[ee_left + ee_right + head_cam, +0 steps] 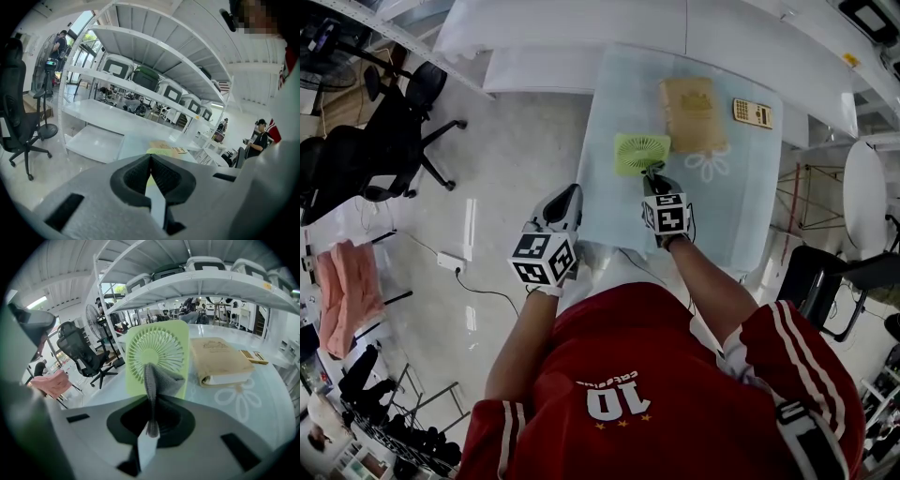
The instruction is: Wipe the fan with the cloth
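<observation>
Right gripper view shows the right gripper (151, 401) clamped on a grey cloth (161, 380). The cloth's bunched free end stands straight ahead, over the lower grille of the green fan (157, 350); whether cloth and grille actually touch I cannot tell. The fan's grille faces this gripper, so the wipe looks like a short push forward and then strokes across the face. In the head view the fan (639, 153) sits near the table's (741, 216) left edge, with a tan book (694, 114) just beside it on the right and bare tabletop on the near side. The right gripper (656, 183) is much the nearer; the left gripper (570, 199), jaws together on nothing, hangs off the table's left edge.
</observation>
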A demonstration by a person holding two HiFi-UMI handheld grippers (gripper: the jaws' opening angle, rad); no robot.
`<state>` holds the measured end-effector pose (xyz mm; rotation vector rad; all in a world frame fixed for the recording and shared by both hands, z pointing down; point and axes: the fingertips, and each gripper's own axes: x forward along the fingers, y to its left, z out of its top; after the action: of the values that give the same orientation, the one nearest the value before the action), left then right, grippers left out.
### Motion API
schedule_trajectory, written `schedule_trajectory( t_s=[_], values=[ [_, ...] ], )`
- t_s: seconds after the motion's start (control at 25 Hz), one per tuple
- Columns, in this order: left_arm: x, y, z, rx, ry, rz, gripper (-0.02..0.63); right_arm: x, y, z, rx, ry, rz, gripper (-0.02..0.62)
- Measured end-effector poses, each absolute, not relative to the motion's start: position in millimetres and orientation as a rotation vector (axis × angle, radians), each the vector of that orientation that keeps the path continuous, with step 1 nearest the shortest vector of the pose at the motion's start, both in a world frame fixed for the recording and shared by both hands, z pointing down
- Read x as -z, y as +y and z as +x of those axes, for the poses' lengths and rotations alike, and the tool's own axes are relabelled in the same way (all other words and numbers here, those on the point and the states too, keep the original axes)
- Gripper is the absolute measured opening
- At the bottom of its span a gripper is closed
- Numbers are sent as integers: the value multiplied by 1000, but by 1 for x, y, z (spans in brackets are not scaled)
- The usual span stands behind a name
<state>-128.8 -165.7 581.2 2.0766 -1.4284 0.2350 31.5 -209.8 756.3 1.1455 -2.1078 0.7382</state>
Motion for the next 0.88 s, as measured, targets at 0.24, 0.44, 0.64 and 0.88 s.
schedule_trajectory(
  t_s=[0.24, 0.44, 0.64, 0.88],
  values=[
    [-583, -158, -141, -236, -1455, 2057, 3, -756, -211, 18, -729, -2125, 1125, 21],
    [-581, -153, -151, -232, -1474, 2051, 3, -755, -210, 5, -719, -2140, 1104, 21],
    [-580, -150, -157, -231, -1486, 2046, 3, -753, -211, -6, -710, -2152, 1087, 21],
    [-580, -145, -174, -238, -1513, 2027, 3, -755, -209, -25, -708, -2170, 1061, 21]
  ],
)
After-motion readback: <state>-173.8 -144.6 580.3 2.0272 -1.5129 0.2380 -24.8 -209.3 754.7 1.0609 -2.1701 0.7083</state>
